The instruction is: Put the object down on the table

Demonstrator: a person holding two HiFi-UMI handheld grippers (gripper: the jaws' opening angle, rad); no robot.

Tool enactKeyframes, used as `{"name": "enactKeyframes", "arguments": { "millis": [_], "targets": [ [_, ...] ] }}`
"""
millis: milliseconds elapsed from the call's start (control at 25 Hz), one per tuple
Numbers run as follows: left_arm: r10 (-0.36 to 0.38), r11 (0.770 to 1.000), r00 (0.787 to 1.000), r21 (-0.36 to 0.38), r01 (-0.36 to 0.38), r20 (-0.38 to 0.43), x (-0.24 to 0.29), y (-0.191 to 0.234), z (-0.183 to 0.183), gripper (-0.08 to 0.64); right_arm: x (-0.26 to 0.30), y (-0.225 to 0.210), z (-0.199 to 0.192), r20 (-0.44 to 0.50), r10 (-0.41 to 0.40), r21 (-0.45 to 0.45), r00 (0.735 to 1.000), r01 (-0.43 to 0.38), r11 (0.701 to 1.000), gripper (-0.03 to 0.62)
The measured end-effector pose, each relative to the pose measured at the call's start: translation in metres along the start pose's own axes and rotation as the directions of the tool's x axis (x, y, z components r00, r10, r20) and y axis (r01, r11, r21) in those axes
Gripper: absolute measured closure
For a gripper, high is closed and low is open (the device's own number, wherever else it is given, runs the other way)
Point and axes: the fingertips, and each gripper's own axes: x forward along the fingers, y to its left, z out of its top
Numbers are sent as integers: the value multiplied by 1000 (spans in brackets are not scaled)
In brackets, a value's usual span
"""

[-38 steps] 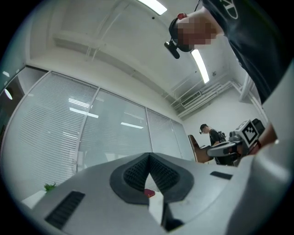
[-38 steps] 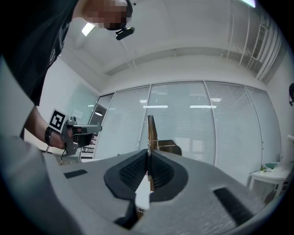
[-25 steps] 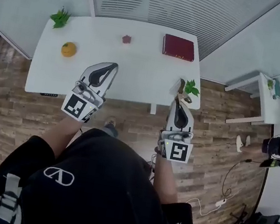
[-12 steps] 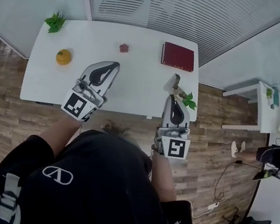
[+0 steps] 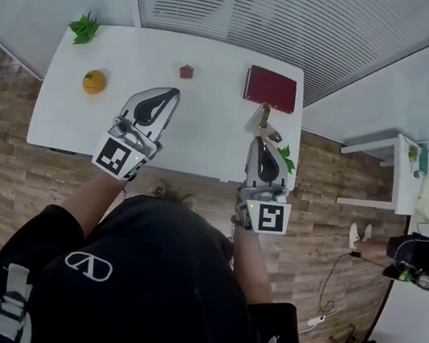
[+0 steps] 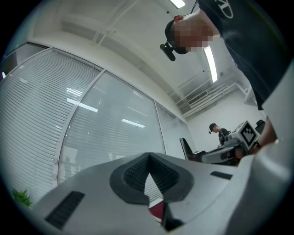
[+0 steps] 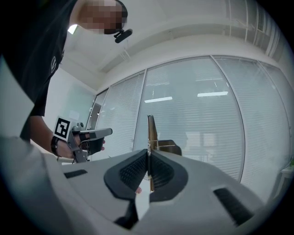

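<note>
My right gripper (image 5: pixel 262 137) is shut on a thin flat tool (image 5: pixel 257 120) with a pale blade and a brownish handle, held above the right part of the white table (image 5: pixel 204 136), just in front of the red book (image 5: pixel 271 88). In the right gripper view the tool (image 7: pixel 150 131) stands upright out of the closed right gripper (image 7: pixel 148 158). My left gripper (image 5: pixel 168 95) hovers over the table's middle, shut with nothing in it. In the left gripper view the left gripper (image 6: pixel 148 160) has its pads meeting, and the red book (image 6: pixel 156 211) shows below them.
On the table lie an orange (image 5: pixel 93 81), a green leafy sprig (image 5: pixel 84 26) at the far left corner and a small reddish-brown object (image 5: pixel 185 71). A green plant (image 5: pixel 285 156) sits at the right edge beside my right gripper. A small white side table (image 5: pixel 408 162) stands to the right.
My right gripper has carried the tool forward and left, from the table's right front edge to a spot just in front of the red book. The left gripper has hardly moved.
</note>
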Motion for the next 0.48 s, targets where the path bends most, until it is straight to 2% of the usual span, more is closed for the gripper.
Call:
{"name": "enactKeyframes", "arguments": {
  "millis": [120,240,320,400,480],
  "targets": [
    [4,1000,1000,-1,-4,-5,2,-2,-3,555,11,-8,-27,-63,41,119,997,-34,992,587],
    [10,1000,1000,-2,-10,-13,3,-1,-6,555,27,-16,-76,-150,114,314,982,-62,947,587],
    [18,1000,1000,-2,-18,-21,2,1,-9,555,39,-20,-118,-202,179,474,963,-64,878,587],
    [31,1000,999,1,-31,-32,0,5,-10,555,47,-23,-165,-246,244,634,938,-34,773,588],
    [45,999,998,6,-45,-38,-3,8,-10,555,51,-22,-210,-287,308,748,907,12,664,588]
  ]
}}
